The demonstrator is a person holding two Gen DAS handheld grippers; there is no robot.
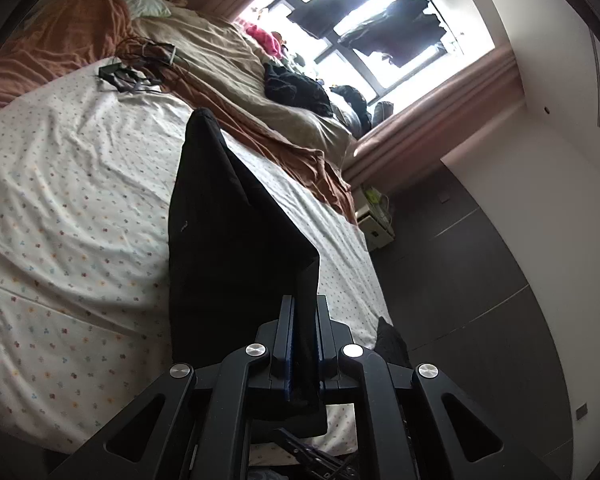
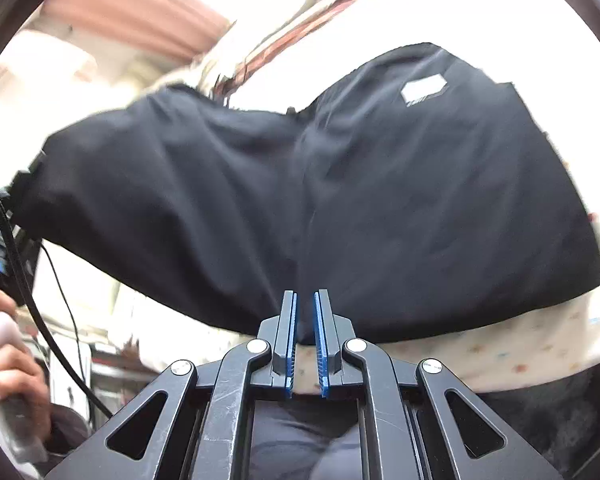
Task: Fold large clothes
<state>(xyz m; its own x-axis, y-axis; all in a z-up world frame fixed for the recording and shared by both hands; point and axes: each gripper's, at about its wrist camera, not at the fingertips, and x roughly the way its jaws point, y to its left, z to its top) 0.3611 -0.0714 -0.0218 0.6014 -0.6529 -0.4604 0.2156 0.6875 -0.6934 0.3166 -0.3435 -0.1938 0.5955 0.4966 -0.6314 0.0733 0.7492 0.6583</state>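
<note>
Black garment (image 1: 236, 248), one edge lifted over floral bedsheet (image 1: 68, 208).
Left gripper (image 1: 305, 344) clamped on its fabric; right gripper (image 2: 305, 332) nearly closed, apparently empty, view blurred.

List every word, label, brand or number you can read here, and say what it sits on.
Nothing is readable.
White patch on the black garment: a line of print under its emblem, too blurred to read.
Small pale mark on the garment, left wrist view: too small to read.
</note>
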